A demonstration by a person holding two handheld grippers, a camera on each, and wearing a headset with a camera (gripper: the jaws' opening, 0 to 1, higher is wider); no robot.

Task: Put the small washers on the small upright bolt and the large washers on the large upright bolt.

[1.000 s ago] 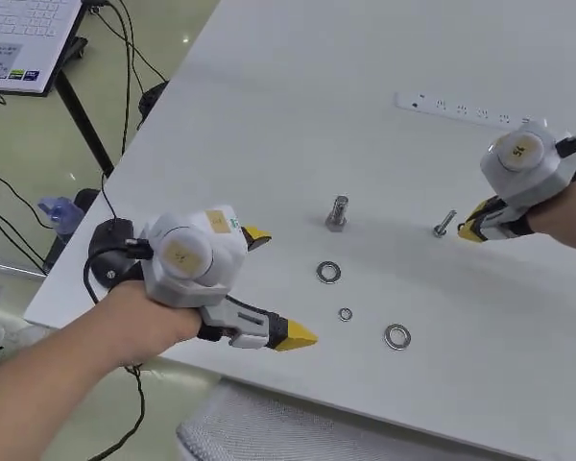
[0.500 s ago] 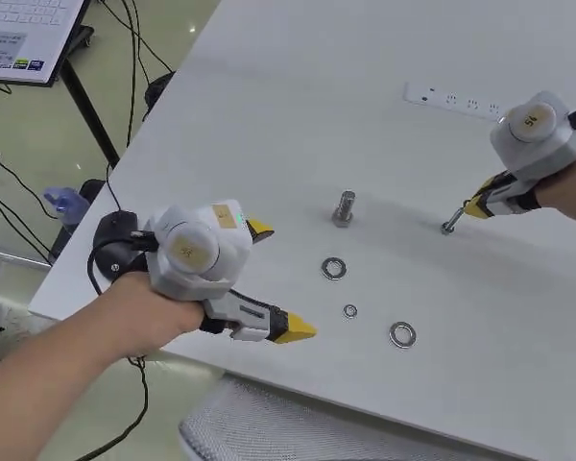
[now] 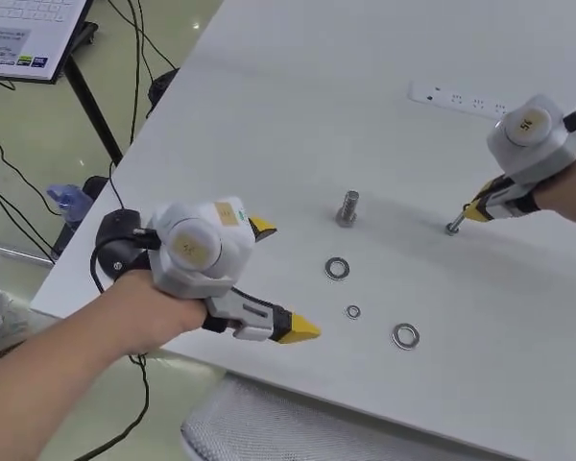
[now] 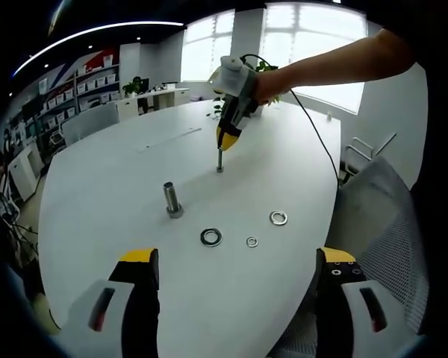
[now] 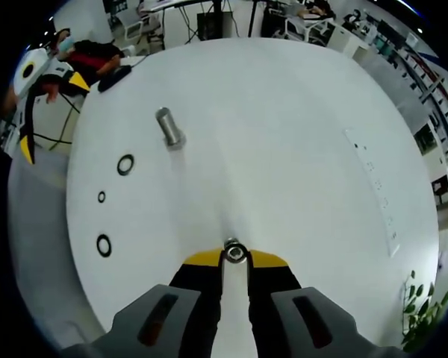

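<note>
while the right gripper pinches the small silver bolt near its top, jaws drawn narrow around the shank, the bolt's lower end rests on the white tabletop. it looks close to upright in the left gripper view. the left gripper hangs over the near edge of the table, its yellow-tipped jaws spread wide with nothing between them. the large silver bolt stands upright on its own, well apart from the small one.

between the large bolt and the near edge, three loose washers lie flat. a large steel ring washer is nearest the bolt, and a small steel washer lies just nearer the edge. a second large steel washer sits off to the right. neither bolt carries a washer.

the step in hand seems to be standing or steadying the small bolt, so the sorting itself is not yet begun. the next move probably falls to the free left gripper: come down on one washer, close across its rim and lift it to the matching bolt. thin flat rings give little to grip, so a jaw tip may need to catch an edge. the small washer cannot go on while the right jaws cover the small bolt's top, and that bolt may topple once it is released.
</note>
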